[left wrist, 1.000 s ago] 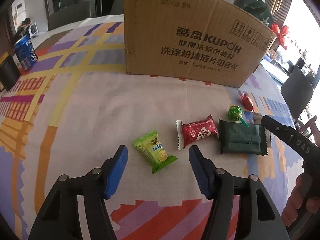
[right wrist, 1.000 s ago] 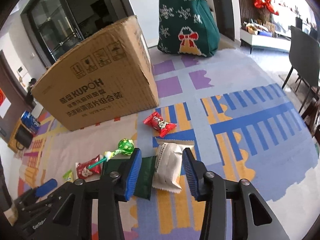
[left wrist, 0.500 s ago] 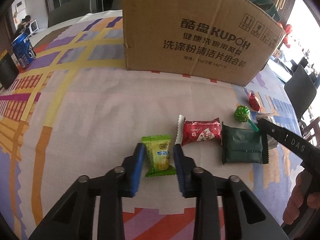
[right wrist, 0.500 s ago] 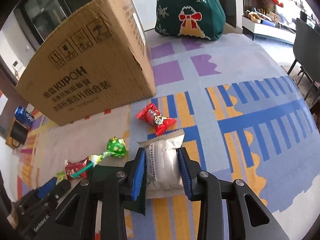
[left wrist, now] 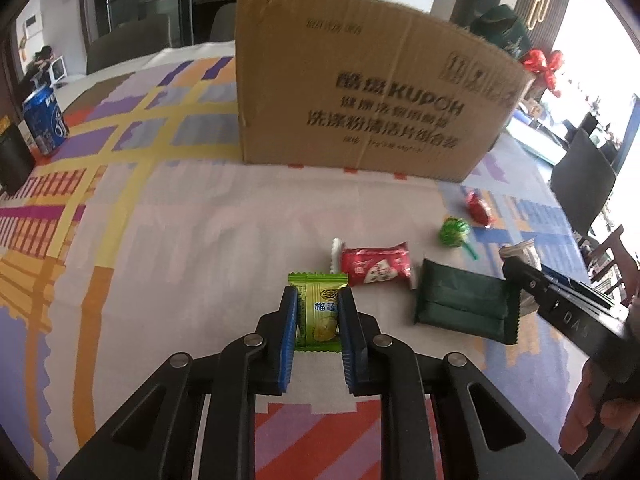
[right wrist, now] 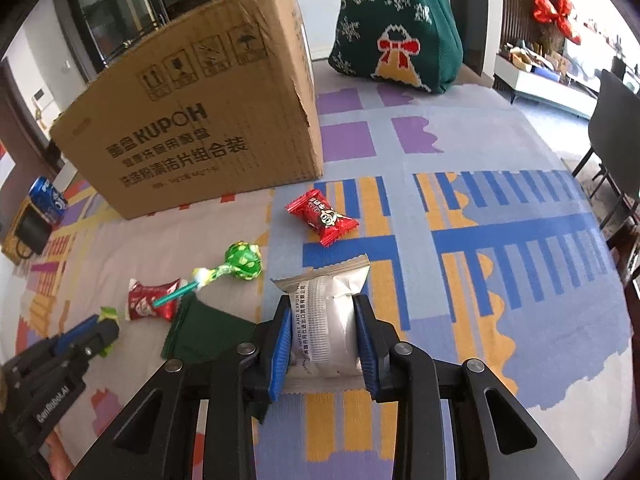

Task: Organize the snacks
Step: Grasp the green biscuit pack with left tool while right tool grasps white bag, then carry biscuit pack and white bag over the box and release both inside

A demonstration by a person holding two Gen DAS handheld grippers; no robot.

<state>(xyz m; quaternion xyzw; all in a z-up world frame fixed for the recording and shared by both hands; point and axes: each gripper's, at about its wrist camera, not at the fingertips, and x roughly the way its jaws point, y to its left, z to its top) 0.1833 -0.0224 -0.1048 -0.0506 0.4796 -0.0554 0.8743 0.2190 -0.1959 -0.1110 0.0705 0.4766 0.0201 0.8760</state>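
Observation:
My left gripper (left wrist: pixel 318 300) is shut on a green-yellow candy packet (left wrist: pixel 320 312) on the tablecloth. My right gripper (right wrist: pixel 322 316) is shut on a silver-white snack packet (right wrist: pixel 324 316). Still lying on the cloth are a red packet (left wrist: pixel 374 266), a dark green packet (left wrist: pixel 460 308), a green lollipop (right wrist: pixel 242 260) and a red candy (right wrist: pixel 322 218). A large open cardboard box (left wrist: pixel 360 100) stands behind them; it also shows in the right wrist view (right wrist: pixel 200 128).
A blue soda can (left wrist: pixel 44 124) and a black object (left wrist: pixel 14 156) stand at the far left. A green knitted Christmas bag (right wrist: pixel 396 20) stands behind the box at the right. Dark chairs (left wrist: pixel 584 184) stand past the table's right edge.
Both grippers moved forward and closed: the left on the green-yellow candy packet, the right on the silver-white packet.

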